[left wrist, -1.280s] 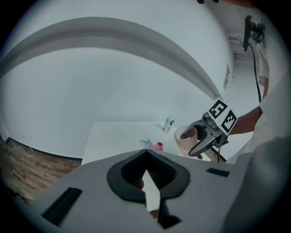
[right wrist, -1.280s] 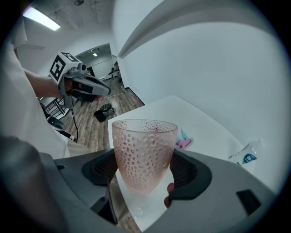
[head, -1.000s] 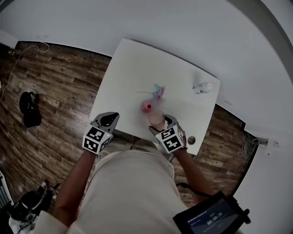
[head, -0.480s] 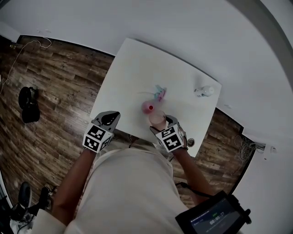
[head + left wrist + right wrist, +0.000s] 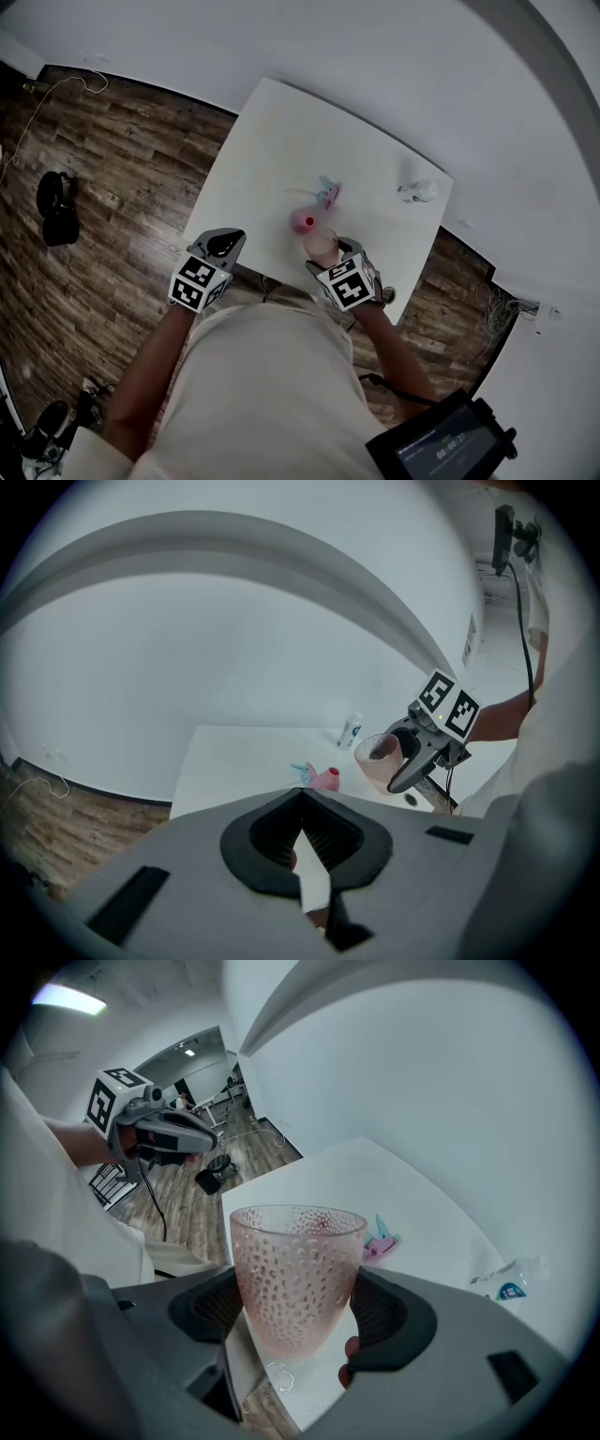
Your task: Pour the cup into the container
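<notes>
The dimpled pink cup [image 5: 298, 1279] is clamped between the jaws of the right gripper [image 5: 296, 1326]. It is held over the near edge of the white table [image 5: 272, 141], just this side of the pink container [image 5: 302, 222]. Its dimples show only in the right gripper view (the head view gives a pale blob). The left gripper [image 5: 302, 803] is closed on nothing, by the table's near-left corner. The cup's contents cannot be made out. The teal thing [image 5: 325, 185] beside the container and the small bottle [image 5: 417, 190] are indistinct.

cup [image 5: 297, 1279]: pink, dimpled, translucent; raised near table [image 5: 272, 141] edge | container [image 5: 302, 222]: pink; on table beside cup
</notes>
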Motion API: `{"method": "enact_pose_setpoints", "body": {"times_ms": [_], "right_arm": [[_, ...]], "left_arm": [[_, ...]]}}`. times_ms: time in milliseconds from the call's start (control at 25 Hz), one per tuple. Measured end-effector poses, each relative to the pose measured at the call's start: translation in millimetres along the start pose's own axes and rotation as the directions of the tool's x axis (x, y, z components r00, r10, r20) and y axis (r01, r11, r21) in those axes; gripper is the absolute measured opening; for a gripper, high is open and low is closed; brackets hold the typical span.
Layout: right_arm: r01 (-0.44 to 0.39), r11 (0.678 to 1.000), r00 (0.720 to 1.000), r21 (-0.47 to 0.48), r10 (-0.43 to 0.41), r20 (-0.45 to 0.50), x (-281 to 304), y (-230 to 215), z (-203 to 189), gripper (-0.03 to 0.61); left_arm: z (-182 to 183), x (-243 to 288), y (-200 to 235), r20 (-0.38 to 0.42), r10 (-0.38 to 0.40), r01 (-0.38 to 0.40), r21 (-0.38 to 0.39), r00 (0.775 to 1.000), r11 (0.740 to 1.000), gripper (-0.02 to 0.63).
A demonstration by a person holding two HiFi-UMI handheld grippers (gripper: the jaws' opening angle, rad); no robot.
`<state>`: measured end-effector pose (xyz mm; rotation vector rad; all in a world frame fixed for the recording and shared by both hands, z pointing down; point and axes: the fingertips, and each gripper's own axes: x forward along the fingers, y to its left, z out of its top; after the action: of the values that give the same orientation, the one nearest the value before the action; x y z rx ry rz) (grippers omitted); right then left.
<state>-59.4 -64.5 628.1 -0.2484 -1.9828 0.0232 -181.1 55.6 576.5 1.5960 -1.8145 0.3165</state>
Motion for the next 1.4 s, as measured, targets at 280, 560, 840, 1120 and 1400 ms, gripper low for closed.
{"method": "enact_pose_setpoints", "body": {"times_ms": [280, 560, 840, 1120, 1400], "right_arm": [[-0.003, 1.0, 0.999, -0.002, 0.003, -0.045, -0.3, -0.9, 1.0, 0.36], [-0.017, 1.0, 0.996, 0.001, 0.017, -0.092, 2.9, 0.7, -0.6, 0.359], [-0.022, 1.0, 0.992, 0.007, 0.022, -0.122, 4.9, 1.1, -2.3, 0.359], [-0.025, 1.0, 0.99, 0.014, 0.027, -0.138, 6.7, -0.5, -3.3, 0.359], [-0.034, 0.999, 0.985, 0.014, 0.036, -0.17, 6.5, -1.5, -1.0, 0.359]], "left_arm": [[-4.3, -0.6, -0.5, 0.002, 0.006, -0.006, -0.009, 1.0, 1.0, 0.011], [-6.0, -3.2, 1.4, 0.004, 0.014, -0.014, -0.02, 1.0, 1.0, 0.011], [-7.7, -4.6, 1.5, 0.003, 0.016, -0.016, -0.025, 1.0, 1.0, 0.011], [-8.3, -1.9, -0.6, 0.0, 0.011, -0.011, -0.028, 1.0, 1.0, 0.011], [-6.9, -1.3, -0.2, 0.002, 0.011, -0.011, -0.034, 1.0, 0.999, 0.011]]}}
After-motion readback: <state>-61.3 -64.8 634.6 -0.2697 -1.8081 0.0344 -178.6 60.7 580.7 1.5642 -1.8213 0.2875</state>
